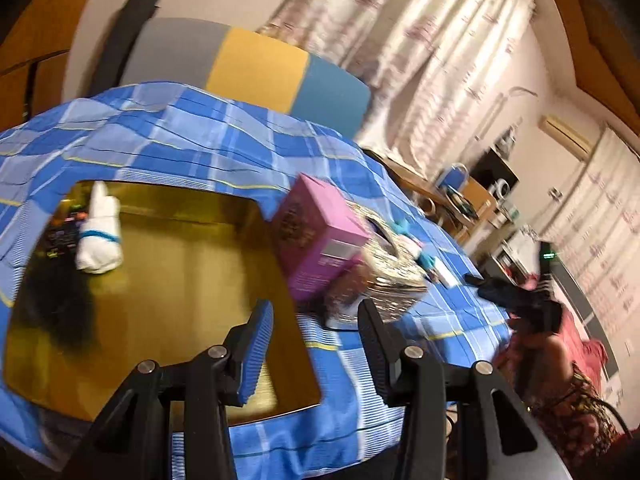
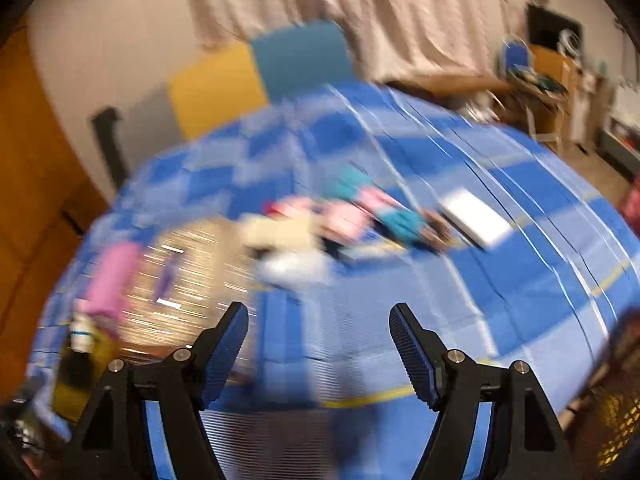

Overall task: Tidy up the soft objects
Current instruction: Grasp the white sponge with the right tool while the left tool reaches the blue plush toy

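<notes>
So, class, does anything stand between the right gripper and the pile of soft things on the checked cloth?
Nothing visible does. The right gripper is open and empty, and only bare checked cloth lies between it and the pile of soft things ahead. The shiny bag sits off to the left. The picture is blurred.

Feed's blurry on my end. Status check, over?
Left gripper open, empty. Right gripper open, empty. White rolled cloth with blue band lying on gold tray. Pink cardboard box beside tray, close ahead of left gripper.
</notes>
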{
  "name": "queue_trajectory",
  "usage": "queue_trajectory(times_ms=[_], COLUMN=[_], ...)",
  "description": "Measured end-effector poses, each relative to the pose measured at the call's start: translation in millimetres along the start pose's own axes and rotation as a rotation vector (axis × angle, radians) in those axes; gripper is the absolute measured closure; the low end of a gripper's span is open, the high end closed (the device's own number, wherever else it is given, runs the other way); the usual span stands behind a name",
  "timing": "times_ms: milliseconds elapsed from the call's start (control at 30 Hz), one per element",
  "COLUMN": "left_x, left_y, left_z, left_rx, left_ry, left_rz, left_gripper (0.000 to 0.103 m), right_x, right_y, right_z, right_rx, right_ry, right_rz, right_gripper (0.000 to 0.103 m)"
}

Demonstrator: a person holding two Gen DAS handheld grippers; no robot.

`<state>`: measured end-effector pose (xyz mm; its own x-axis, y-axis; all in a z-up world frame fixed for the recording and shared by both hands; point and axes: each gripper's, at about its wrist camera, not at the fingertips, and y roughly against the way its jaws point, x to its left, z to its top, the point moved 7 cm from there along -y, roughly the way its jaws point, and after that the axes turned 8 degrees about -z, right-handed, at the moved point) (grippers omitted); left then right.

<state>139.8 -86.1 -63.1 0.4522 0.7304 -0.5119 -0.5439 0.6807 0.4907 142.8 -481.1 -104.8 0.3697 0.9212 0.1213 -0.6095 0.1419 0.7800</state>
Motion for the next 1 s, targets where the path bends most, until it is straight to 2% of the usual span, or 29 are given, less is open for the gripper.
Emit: queue_trajectory(times_ms=[67, 133, 233, 367, 500, 600, 733, 833, 1000], left_x=[-12, -22, -39, -61, -76, -86, -95, -101, -118], left_y=[-12, -23, -36, -51, -64, -70, -79, -86, -104], left_z=[-1, -4, -7, -10, -8, -6, 0, 6, 11], left_rx=[0.032, 0.057, 0.085, 0.112, 0.127, 0.136, 0.146, 0.151, 0.18], left_ry=[-0.013, -0.024, -0.048, -0.075, -0.088, -0.1, -0.116, -0.121, -0.142], left_rz=[-0.015, -0.03, -0.056, -0.083, -0.097, -0.098, -0.09, -0.091, -0.107], left_gripper=[0.059, 0.059, 0.059, 0.059, 0.059, 0.059, 0.059, 0.059, 0.059], right_x=[-29, -54, -85, -119, -133, -142, -144, -137, -143], right_y=[-23, -37, -43, -56, -86, -119, -148, -160, -169], right_z=[-8, -5, 15, 61, 95, 106, 109, 103, 101], right_rx=[0.068, 0.092, 0.057, -0.001, 0.018, 0.089, 0.132, 0.152, 0.145], right_ry=[-0.02, -0.044, -0.052, -0.054, -0.031, 0.012, 0.08, 0.118, 0.18], right_rz=[-0.041, -0.075, -0.129, -0.19, -0.228, -0.278, -0.3, -0.248, -0.303], right_gripper=[0.029, 0.029, 0.029, 0.028, 0.027, 0.027, 0.027, 0.027, 0.028])
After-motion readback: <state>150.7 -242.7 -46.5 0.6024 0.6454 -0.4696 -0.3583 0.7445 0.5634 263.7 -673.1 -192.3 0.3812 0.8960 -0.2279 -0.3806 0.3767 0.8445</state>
